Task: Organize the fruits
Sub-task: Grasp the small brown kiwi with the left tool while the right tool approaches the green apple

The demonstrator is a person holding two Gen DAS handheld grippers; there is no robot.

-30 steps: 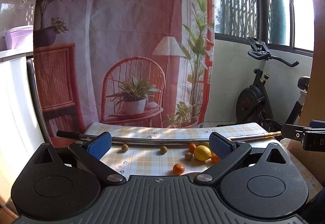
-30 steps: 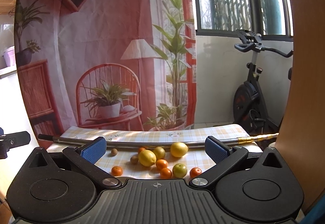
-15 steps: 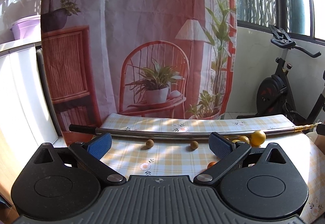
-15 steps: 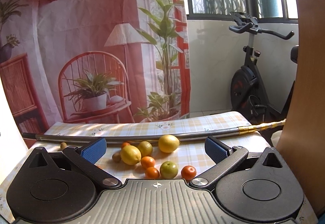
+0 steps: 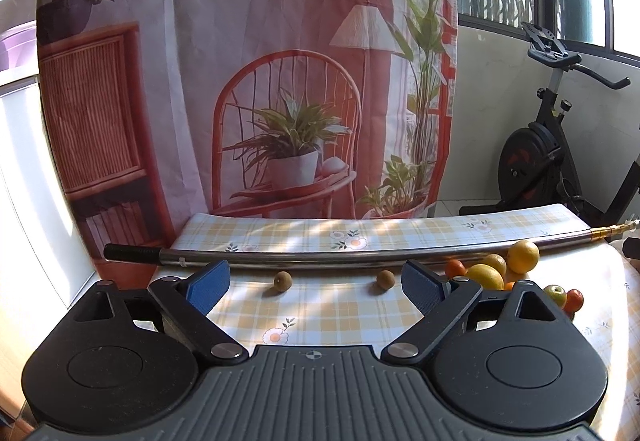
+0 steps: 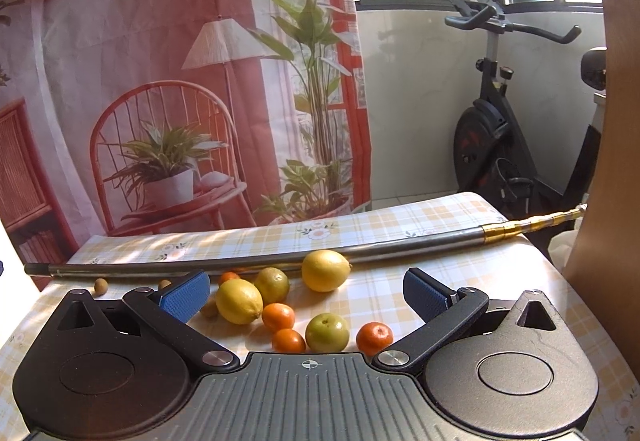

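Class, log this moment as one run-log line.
left gripper: open, empty | right gripper: open, empty | fruits: loose on tablecloth | metal pole: behind fruits

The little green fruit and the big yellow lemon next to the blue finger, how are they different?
The green fruit is round like a ball; the yellow lemon is egg-shaped with a pointed end. The green fruit looks smaller than the yellow lemon. The green fruit lies nearer the right gripper, between small oranges; the yellow lemon lies farther back, against another lemon. Both rest loose on the checked tablecloth, and neither is held, as the gripper is open.
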